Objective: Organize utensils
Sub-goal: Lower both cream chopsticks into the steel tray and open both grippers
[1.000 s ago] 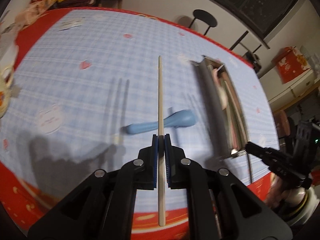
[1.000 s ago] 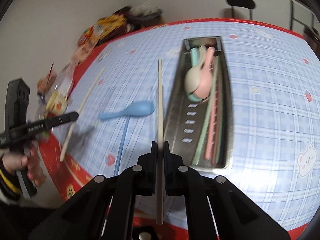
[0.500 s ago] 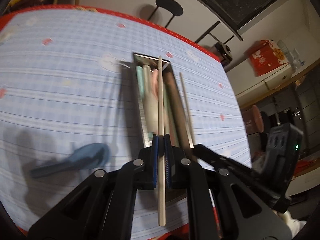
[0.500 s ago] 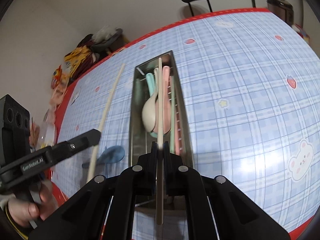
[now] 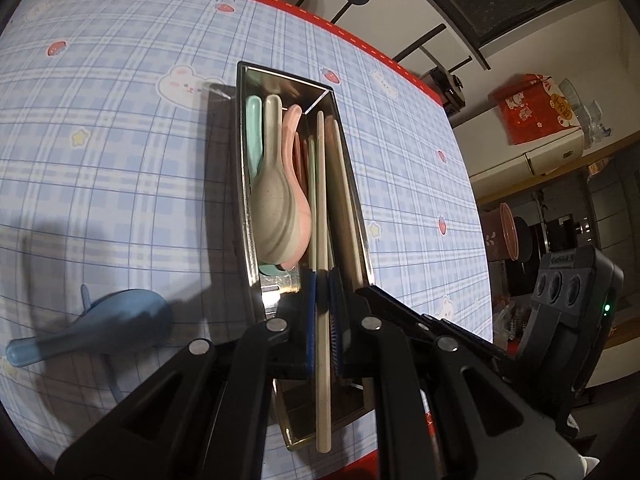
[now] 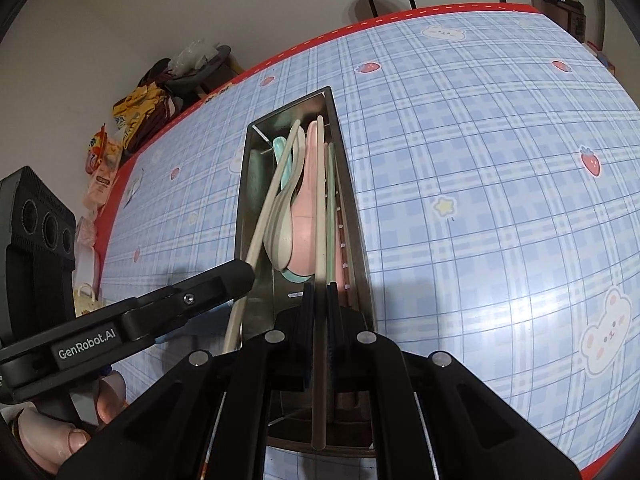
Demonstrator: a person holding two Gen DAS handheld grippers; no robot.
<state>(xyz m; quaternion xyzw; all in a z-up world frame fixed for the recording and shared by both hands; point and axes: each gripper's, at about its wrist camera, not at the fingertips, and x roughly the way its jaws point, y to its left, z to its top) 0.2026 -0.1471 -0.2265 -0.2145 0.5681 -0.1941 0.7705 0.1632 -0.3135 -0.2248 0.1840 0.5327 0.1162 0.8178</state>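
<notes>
Both chopsticks are now being held over the tray point(image 5: 245, 184)

Each one is being kept clamped in fully closed fingers, left gripper point(image 5: 322, 312) and right gripper point(image 6: 318, 312), having been carried over from beside the blue spoon point(image 5: 100, 326); release is being awaited

tray point(image 5: 242, 184) crowded with spoons point(image 5: 280, 208), tablecloth point(image 6: 480, 200) open

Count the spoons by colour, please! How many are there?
mint spoon: 1
beige spoon: 1
pink spoon: 1
blue spoon: 1
Total: 4
</notes>
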